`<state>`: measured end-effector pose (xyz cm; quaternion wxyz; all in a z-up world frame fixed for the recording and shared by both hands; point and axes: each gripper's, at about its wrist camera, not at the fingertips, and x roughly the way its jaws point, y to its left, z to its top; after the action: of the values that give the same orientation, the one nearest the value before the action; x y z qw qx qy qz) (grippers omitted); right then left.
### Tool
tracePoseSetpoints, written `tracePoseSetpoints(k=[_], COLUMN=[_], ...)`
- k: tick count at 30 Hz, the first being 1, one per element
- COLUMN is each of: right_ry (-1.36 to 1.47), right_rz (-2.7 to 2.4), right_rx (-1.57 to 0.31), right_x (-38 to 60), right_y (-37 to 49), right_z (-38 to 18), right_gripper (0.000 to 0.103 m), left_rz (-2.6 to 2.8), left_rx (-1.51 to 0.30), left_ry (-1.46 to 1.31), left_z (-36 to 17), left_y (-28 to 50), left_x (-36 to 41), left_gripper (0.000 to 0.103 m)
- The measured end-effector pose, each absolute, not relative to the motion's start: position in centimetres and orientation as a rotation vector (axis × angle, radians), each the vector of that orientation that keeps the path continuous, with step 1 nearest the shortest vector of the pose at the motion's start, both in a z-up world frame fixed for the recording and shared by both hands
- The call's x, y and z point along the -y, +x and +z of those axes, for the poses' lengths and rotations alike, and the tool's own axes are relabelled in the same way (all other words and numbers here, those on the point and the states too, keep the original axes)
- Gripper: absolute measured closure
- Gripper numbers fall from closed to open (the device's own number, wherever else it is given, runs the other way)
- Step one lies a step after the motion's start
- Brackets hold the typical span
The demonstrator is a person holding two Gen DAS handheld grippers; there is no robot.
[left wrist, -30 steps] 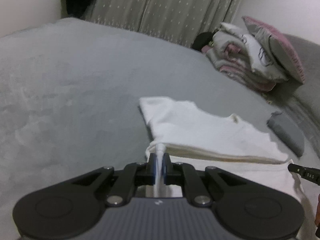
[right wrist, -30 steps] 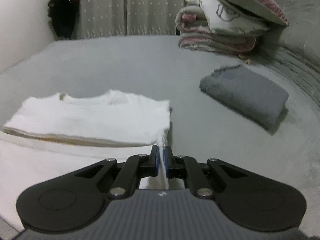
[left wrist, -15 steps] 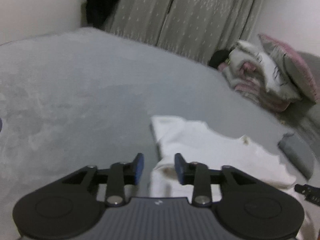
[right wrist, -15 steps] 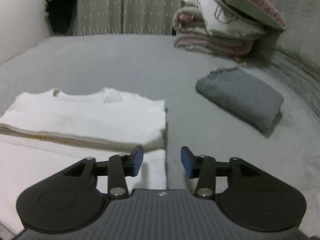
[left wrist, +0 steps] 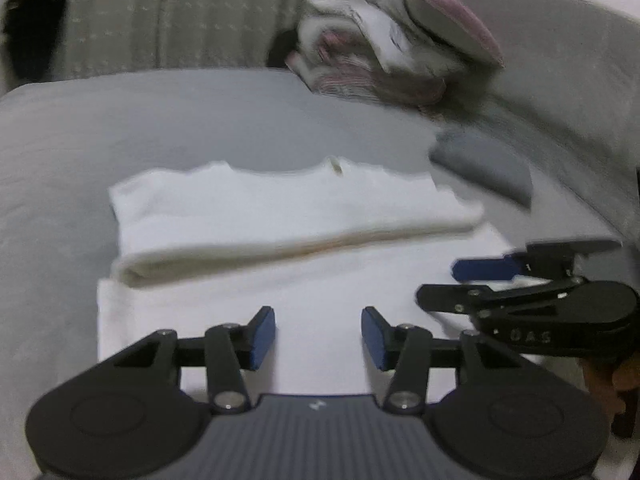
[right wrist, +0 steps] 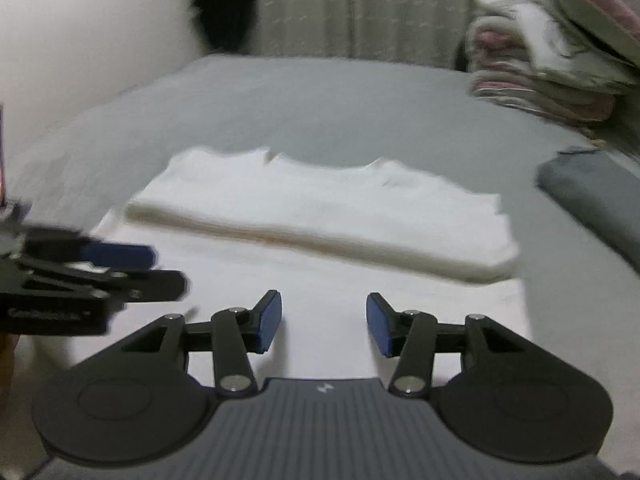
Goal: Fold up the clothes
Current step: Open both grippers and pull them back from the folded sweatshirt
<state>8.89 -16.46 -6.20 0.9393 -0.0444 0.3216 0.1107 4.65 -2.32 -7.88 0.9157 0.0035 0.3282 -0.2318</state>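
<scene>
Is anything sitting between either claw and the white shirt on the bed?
Nothing visible does. The left claw and right claw hang directly over the white shirt, jaws opening with nothing between them. The folded grey garment lies off to the side.

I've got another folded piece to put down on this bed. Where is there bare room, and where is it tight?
Free: the grey bedspread between the white shirt and the curtain, and left of the shirt. Crowded: the right side, where the folded grey garment lies below the stacked bedding.
</scene>
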Motion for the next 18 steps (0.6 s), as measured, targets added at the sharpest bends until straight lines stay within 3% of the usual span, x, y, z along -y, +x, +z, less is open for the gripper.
tracePoseSetpoints(k=[6, 18], right_ry=[-0.177, -0.129], right_rz=[0.244, 0.189], right_rx=[-0.619, -0.599], right_x=[16.5, 22.6], right_y=[7.7, 4.8], right_z=[-7.3, -7.4], right_gripper=[0.037, 0.036], left_rz=[-0.507, -0.531], left_rx=[-0.670, -0.637], left_ry=[0.111, 0.120], left_z=[-8.3, -8.5], left_y=[3.4, 0.8], left_x=[1.2, -4.0], left_gripper=[0.053, 0.053])
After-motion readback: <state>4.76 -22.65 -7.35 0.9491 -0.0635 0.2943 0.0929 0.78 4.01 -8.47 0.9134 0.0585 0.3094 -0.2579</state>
